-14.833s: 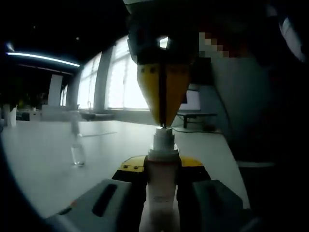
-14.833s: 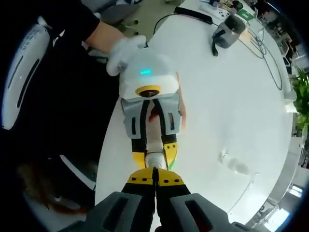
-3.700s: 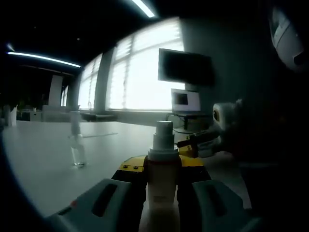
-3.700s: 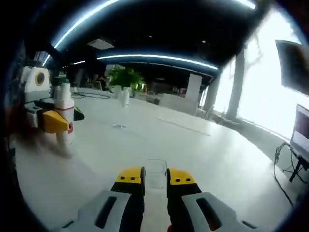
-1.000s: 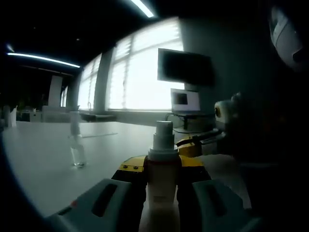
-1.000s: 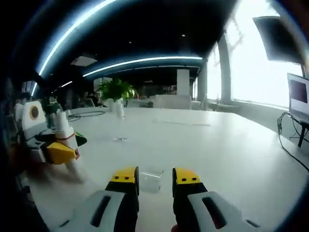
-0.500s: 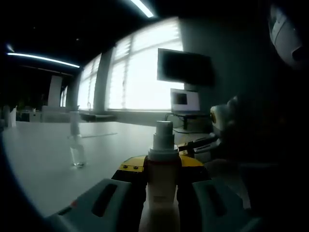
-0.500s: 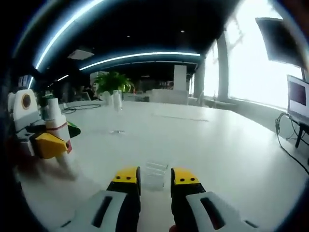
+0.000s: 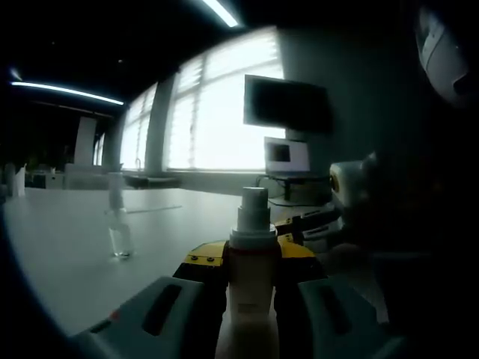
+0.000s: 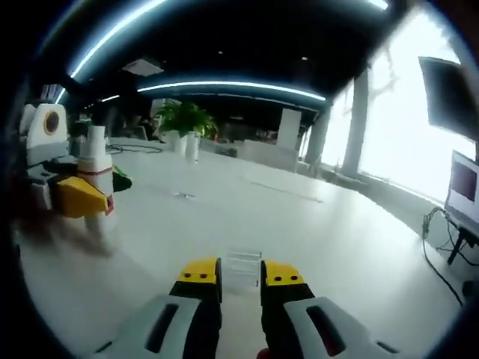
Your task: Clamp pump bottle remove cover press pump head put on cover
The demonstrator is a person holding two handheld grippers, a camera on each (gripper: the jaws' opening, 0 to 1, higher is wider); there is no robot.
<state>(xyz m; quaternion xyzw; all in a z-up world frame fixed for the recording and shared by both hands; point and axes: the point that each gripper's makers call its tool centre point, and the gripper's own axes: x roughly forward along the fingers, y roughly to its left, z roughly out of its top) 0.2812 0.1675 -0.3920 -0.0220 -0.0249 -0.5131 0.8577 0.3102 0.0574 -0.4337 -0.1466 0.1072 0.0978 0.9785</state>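
1. White table (image 10: pixel 314 224) stretches across a dim office, bright windows (image 9: pixel 217 112) behind it, two screens by them in the left gripper view: one dark monitor (image 9: pixel 287 105) up high and one smaller lit screen (image 9: pixel 287 155) below it.
2. Left tongs (image 9: pixel 252 263) are clamped on the one pump bottle (image 9: pixel 251 295), yellow tips pressed to either side of its pale body just under the collar.
3. Pump head (image 9: pixel 253 212) stands upright and bare above those tips, no cover on it.
4. Right tongs (image 10: pixel 240 275) sit low over the table, narrowed around the one clear cover (image 10: pixel 241 269), which sits between the yellow tips; whether they actually squeeze it I cannot tell.
5. From the right gripper view, the bottle and left tongs appear off to the left, well apart from the cover, bottle upright with a red band under its white head.
6. From the left gripper view, the right tongs show at the right, blurred, beside the bottle.
7. One small clear bottle (image 9: pixel 118 224) stands alone farther out on the table, well apart from the action.
8. One potted plant (image 10: pixel 185 120) sits at the far end, with a ceiling light strip (image 10: pixel 232 87) curving overhead.
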